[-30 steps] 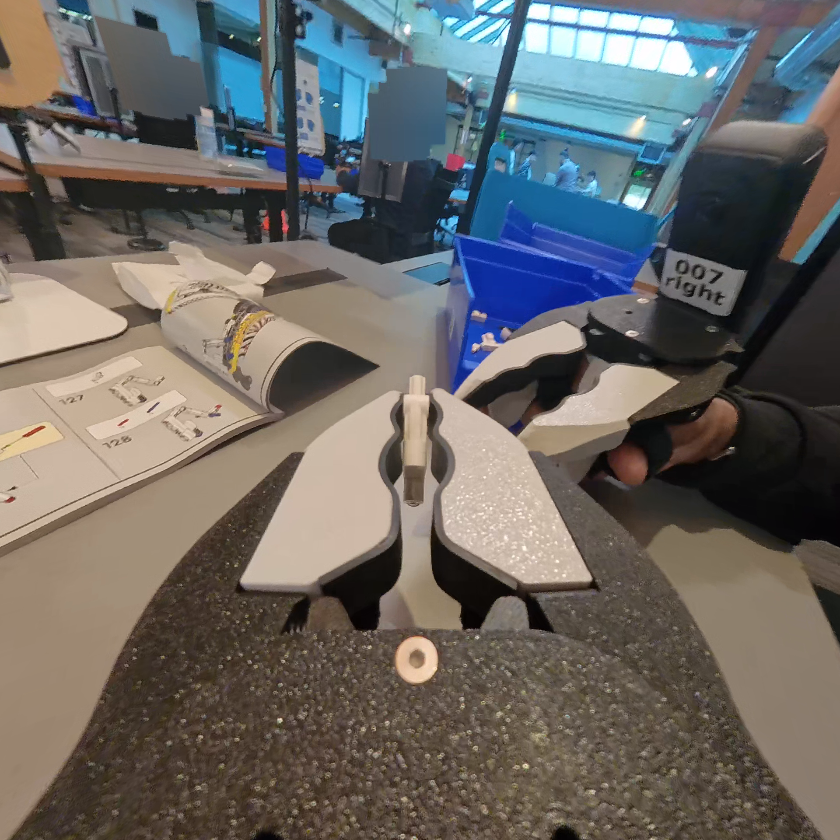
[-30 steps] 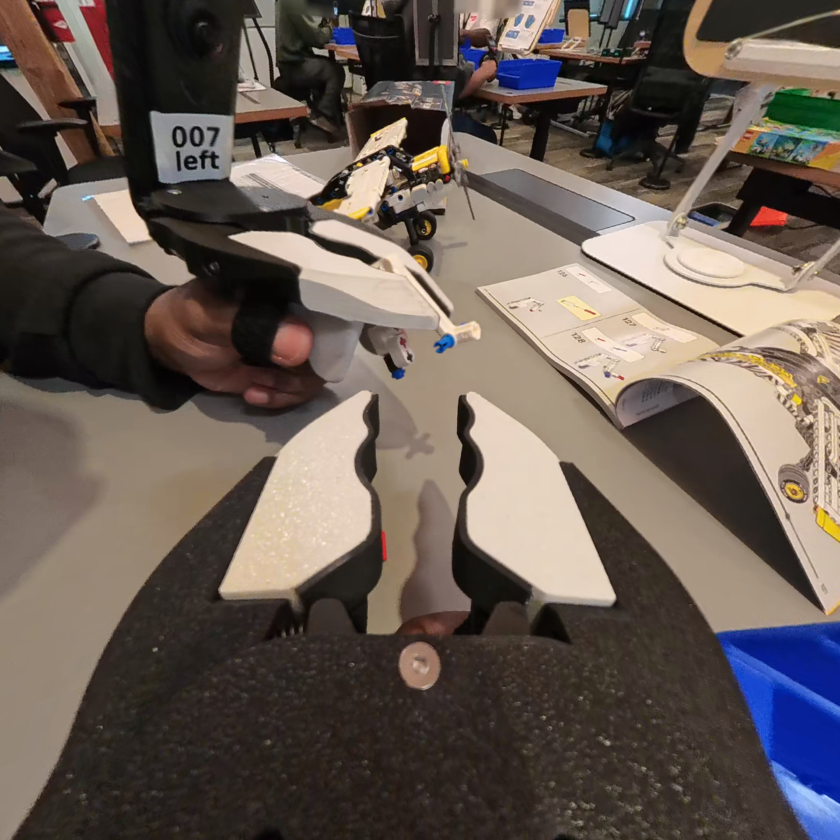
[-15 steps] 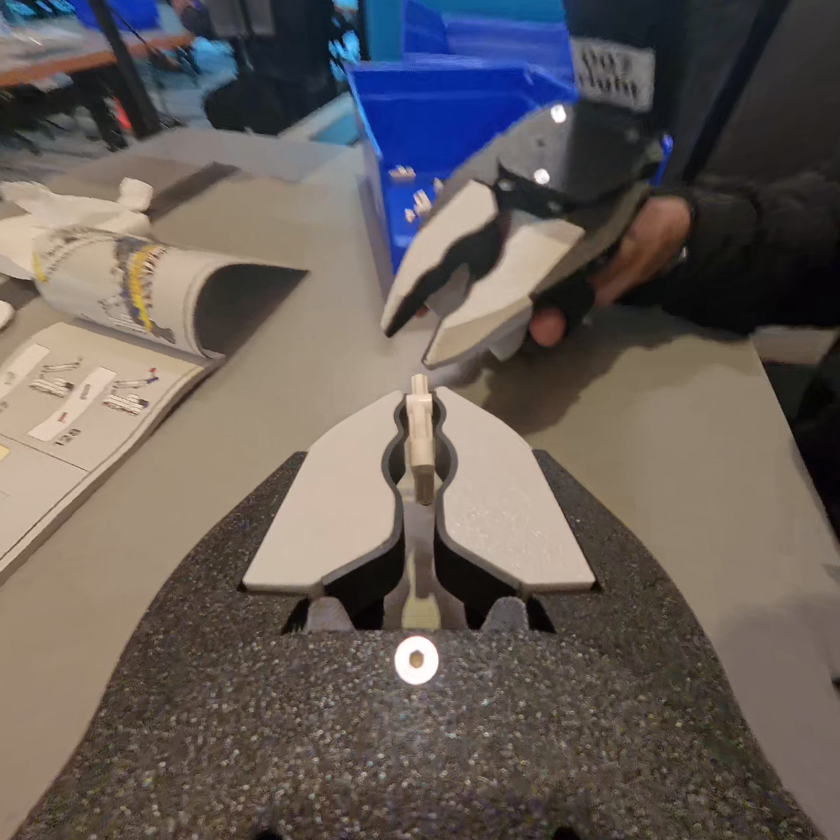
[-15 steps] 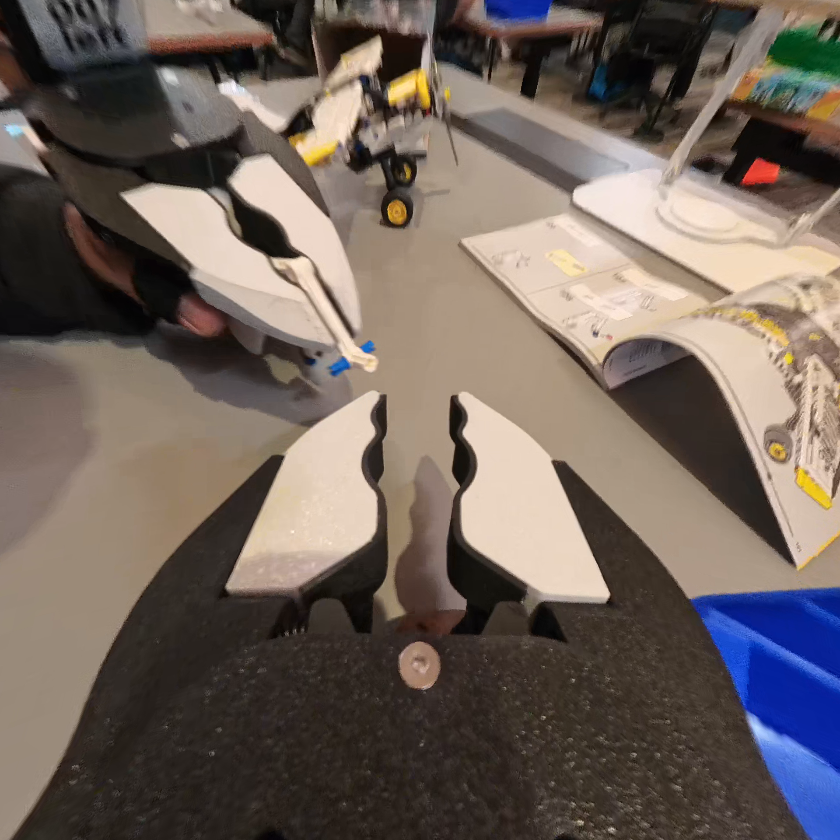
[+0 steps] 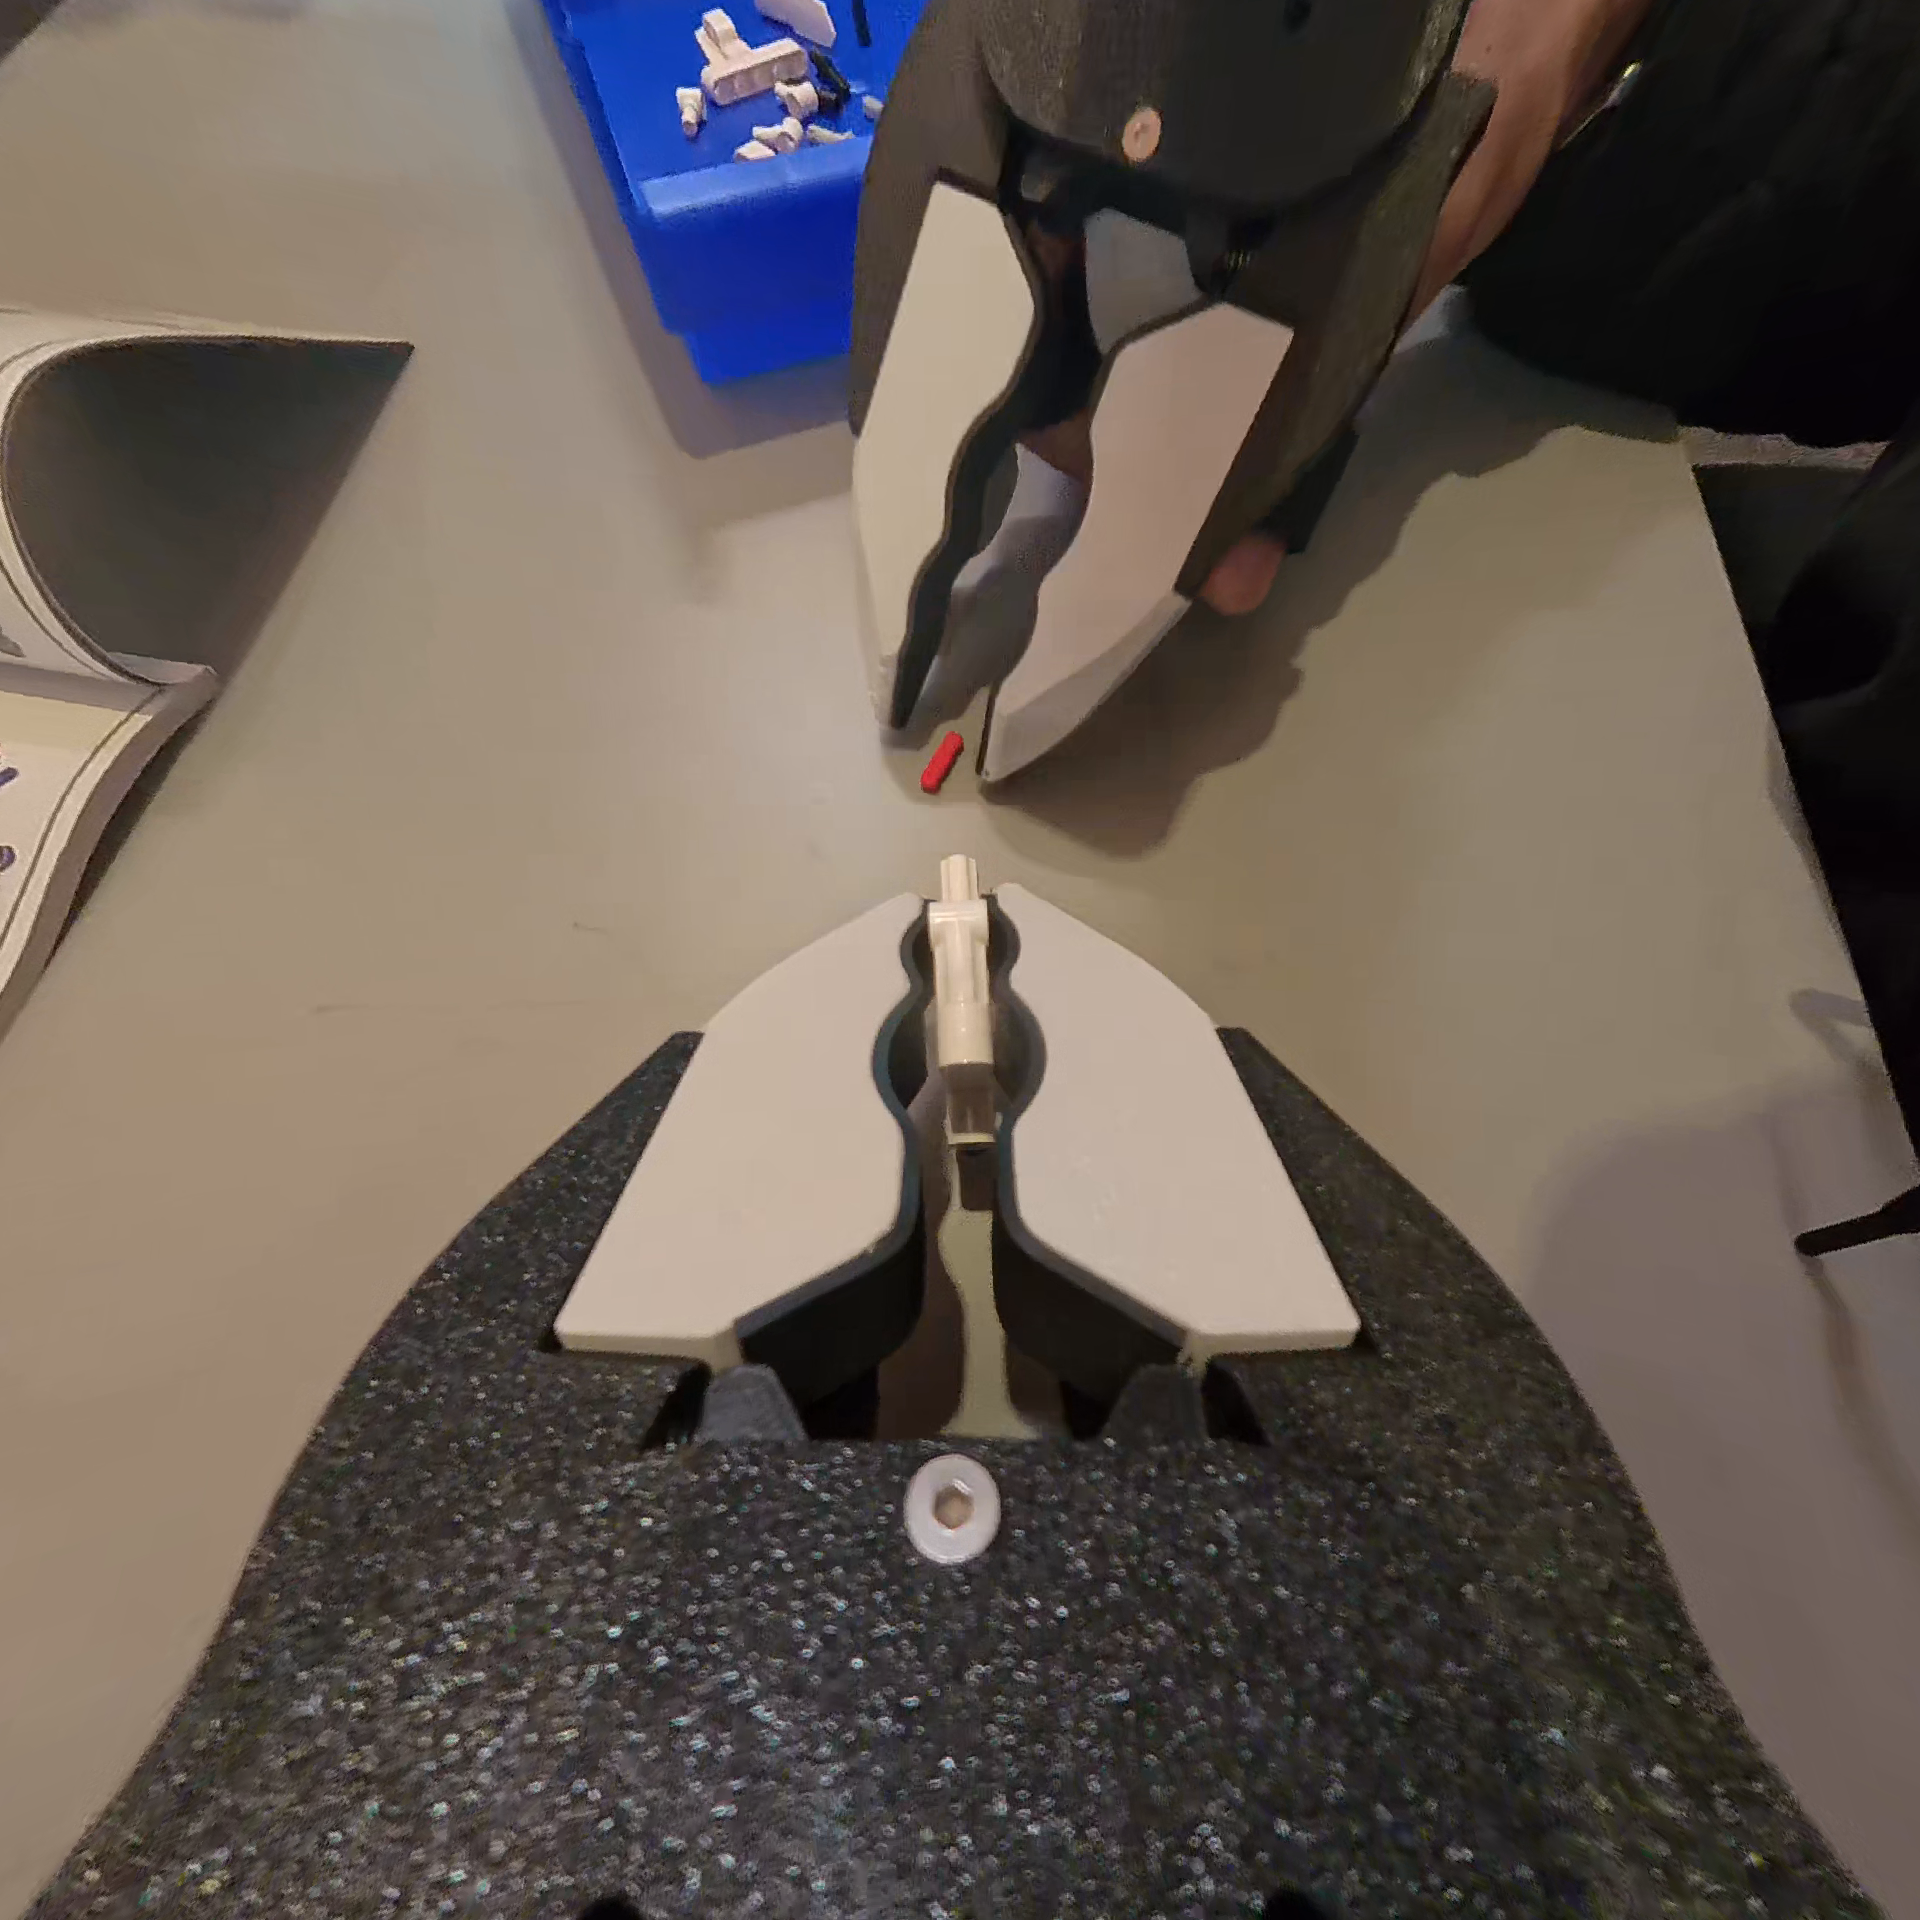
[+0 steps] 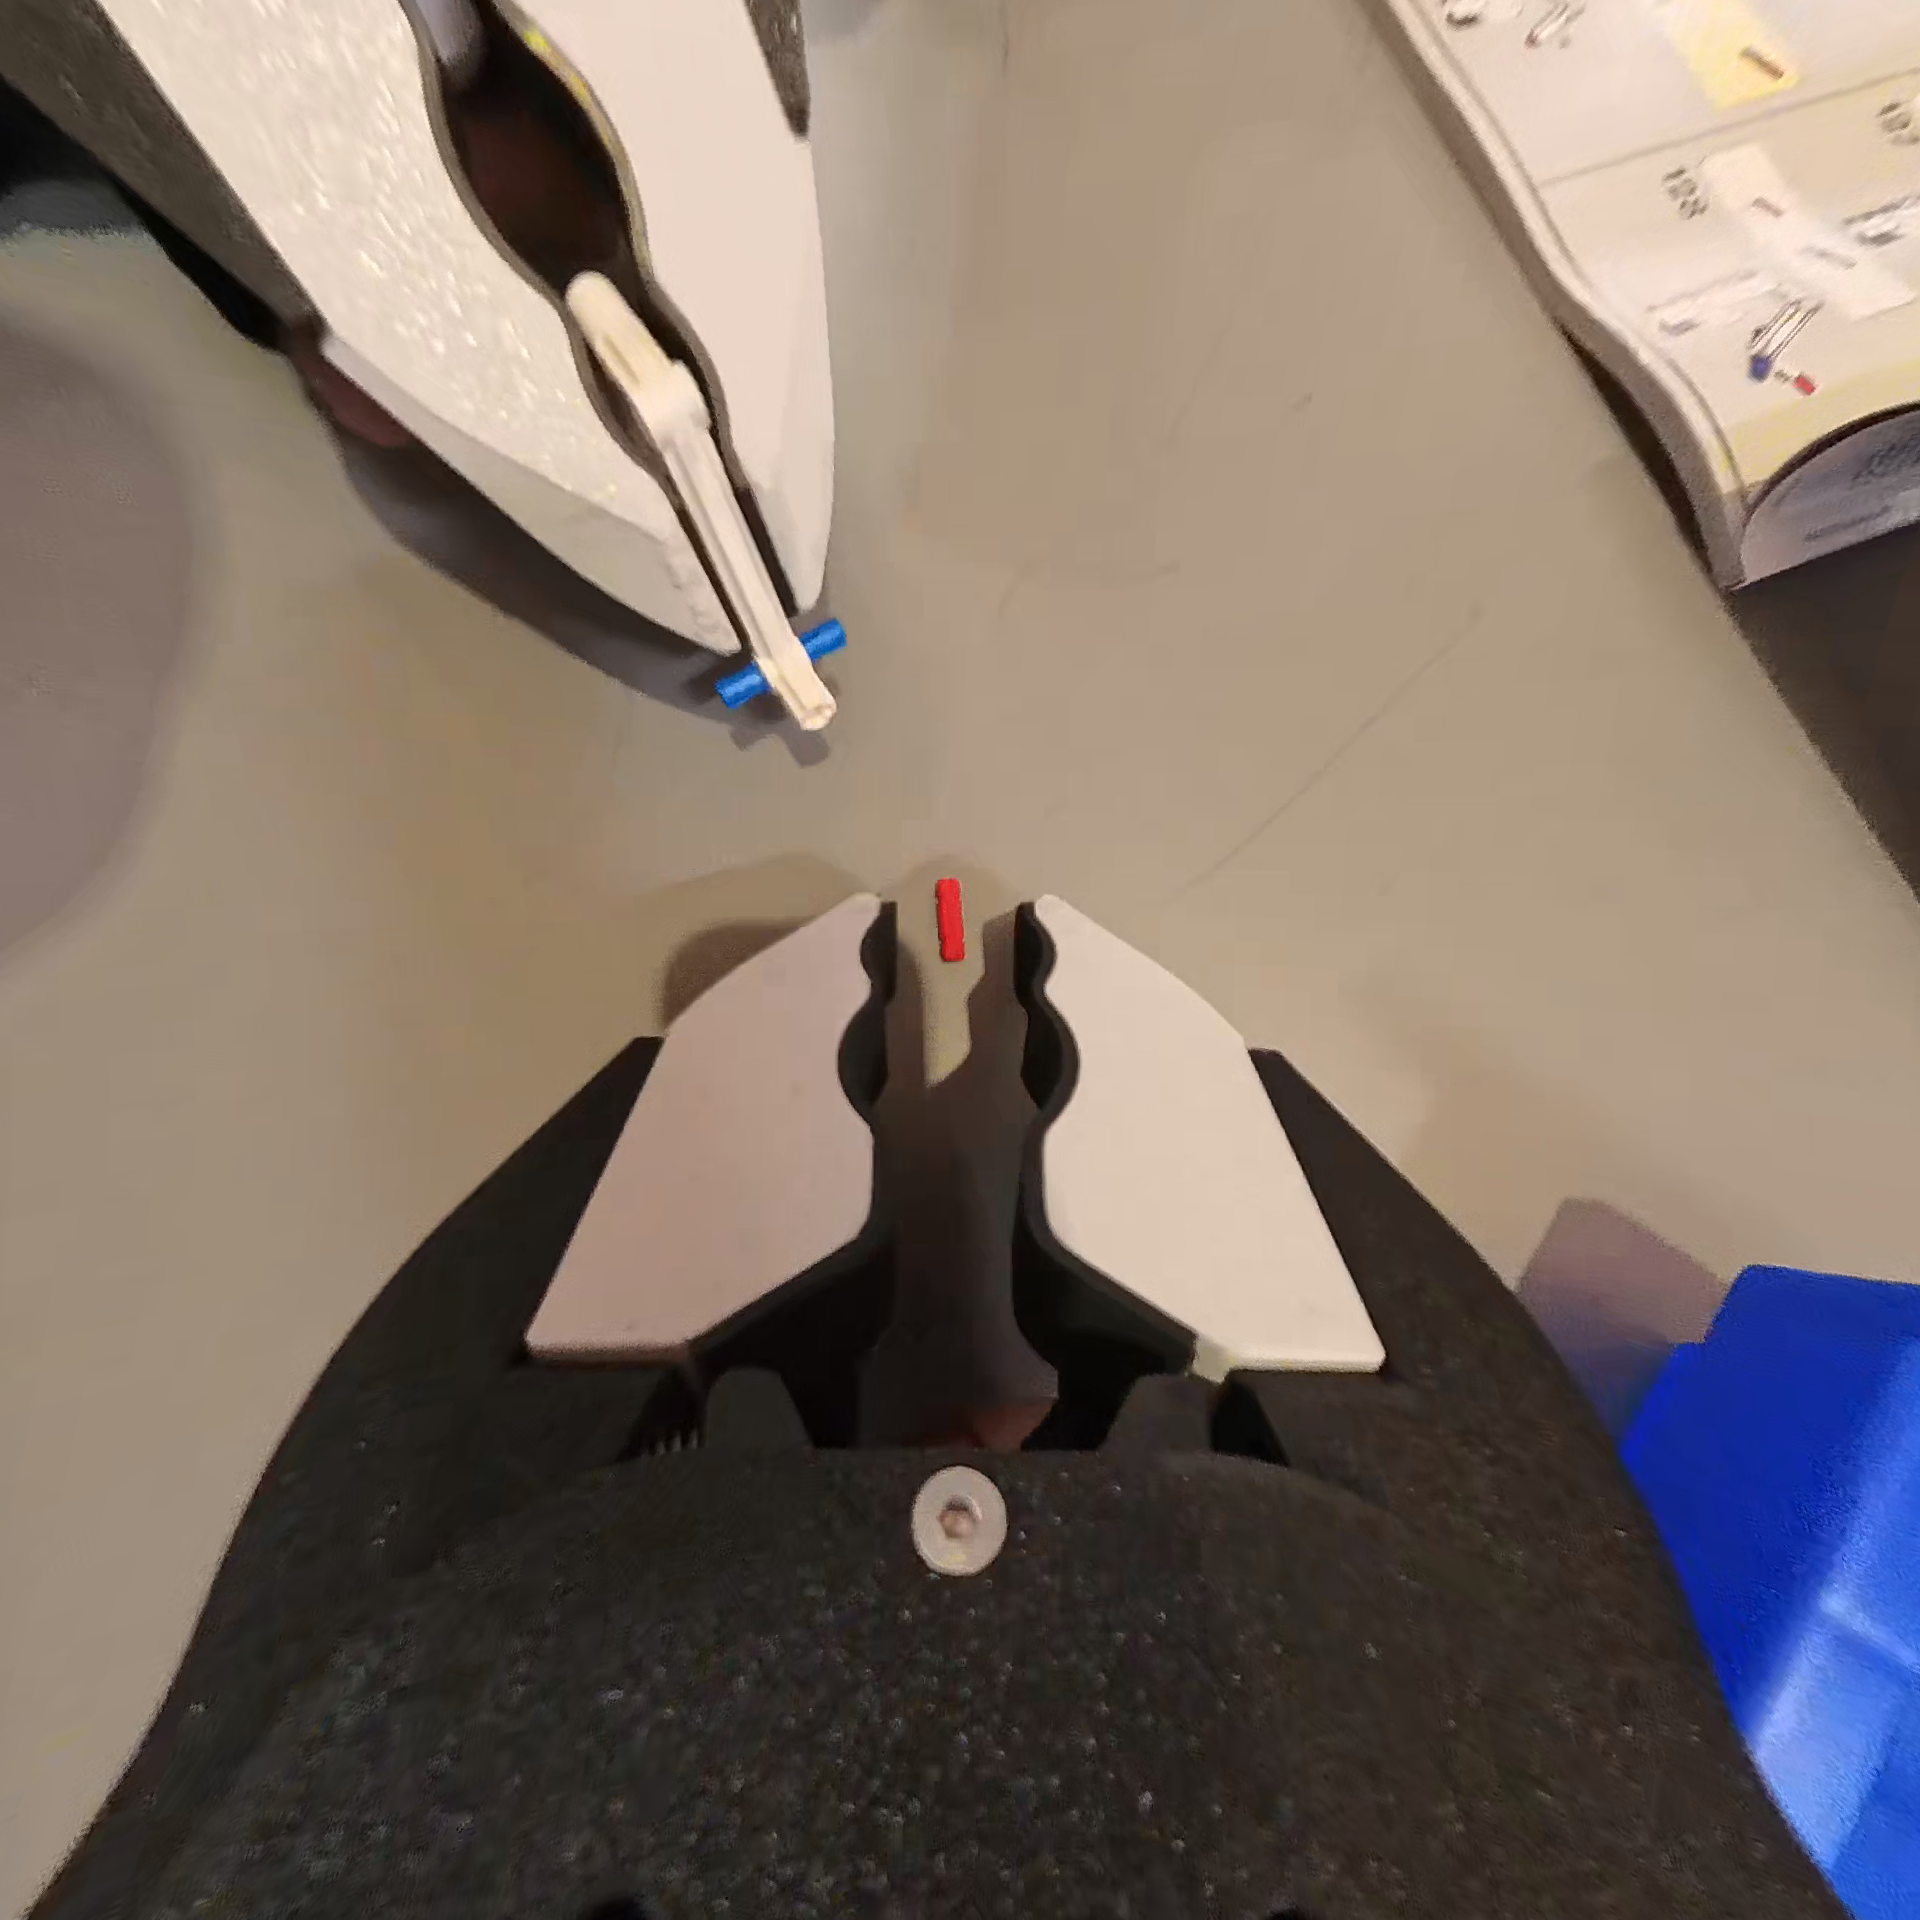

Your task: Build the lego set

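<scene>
While both of my claws hang low over the grey surface (image 5: 416,935), the biggest thing near them is the blue bin (image 5: 727,239), which stands at the far edge and has small white pieces lying inside. Next in size is the open instruction booklet (image 6: 1714,260); it lies flat on the surface with its pages curling up, well apart from both claws.

My left claw (image 5: 961,904) is closed narrow on a white pin-shaped piece (image 5: 961,987). Both pads press against its sides, and its tip sticks out a little past the fingertips. From the other side I see that a small blue pin (image 6: 779,665) goes across this white piece near its end.

My right claw (image 6: 951,909) points down at the surface, and a hand in a dark sleeve (image 5: 1455,187) grips it from behind. Its jaws stand partly apart, and they hold nothing. A small red piece (image 6: 949,920) lies flat on the surface between the two fingertips. There is a gap on each side of it, so the pads do not touch it. The left claw's tip is near this red piece, but not touching it.
</scene>
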Motion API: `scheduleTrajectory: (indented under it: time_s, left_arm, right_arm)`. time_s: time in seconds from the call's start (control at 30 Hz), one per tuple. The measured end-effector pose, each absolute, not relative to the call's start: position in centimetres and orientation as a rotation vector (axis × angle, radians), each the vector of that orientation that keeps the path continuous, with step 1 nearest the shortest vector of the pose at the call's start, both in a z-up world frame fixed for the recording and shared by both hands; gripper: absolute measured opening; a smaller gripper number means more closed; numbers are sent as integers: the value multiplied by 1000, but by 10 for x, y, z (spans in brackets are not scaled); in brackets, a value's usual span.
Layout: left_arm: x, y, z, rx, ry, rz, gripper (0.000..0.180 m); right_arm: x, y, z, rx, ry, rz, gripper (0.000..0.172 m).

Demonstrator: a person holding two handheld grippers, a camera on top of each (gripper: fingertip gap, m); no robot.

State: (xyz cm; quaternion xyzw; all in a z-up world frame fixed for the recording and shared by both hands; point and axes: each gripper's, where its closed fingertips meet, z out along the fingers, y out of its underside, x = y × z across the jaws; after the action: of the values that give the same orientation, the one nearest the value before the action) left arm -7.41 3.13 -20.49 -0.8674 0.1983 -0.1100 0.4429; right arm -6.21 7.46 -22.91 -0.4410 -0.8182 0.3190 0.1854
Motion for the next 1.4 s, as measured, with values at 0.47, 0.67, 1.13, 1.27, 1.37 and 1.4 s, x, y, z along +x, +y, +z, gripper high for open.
scheduleTrajectory:
  time_s: [0.47,0.67,1.13,1.27,1.37,1.4]
  left_arm:
    - [-72,29,-224,-2231,549,-259,8]
    - [-68,26,-223,-2214,584,-289,8]
    - [-68,22,-198,-2063,498,-492,8]
    - [-68,22,-197,-2062,496,-498,8]
    - [-67,21,-200,-2077,517,-476,8]
    - [-66,21,-201,-2082,526,-467,8]
  right_arm:
    - [-59,71,-234,-1116,-2341,846,3]
    - [-59,62,-229,-927,-2358,864,3]
    - [-64,38,-206,-427,-2150,750,3]
    - [-63,35,-205,-406,-2142,740,3]
    - [-63,35,-207,-403,-2145,727,3]
    - [-63,34,-207,-406,-2148,731,3]
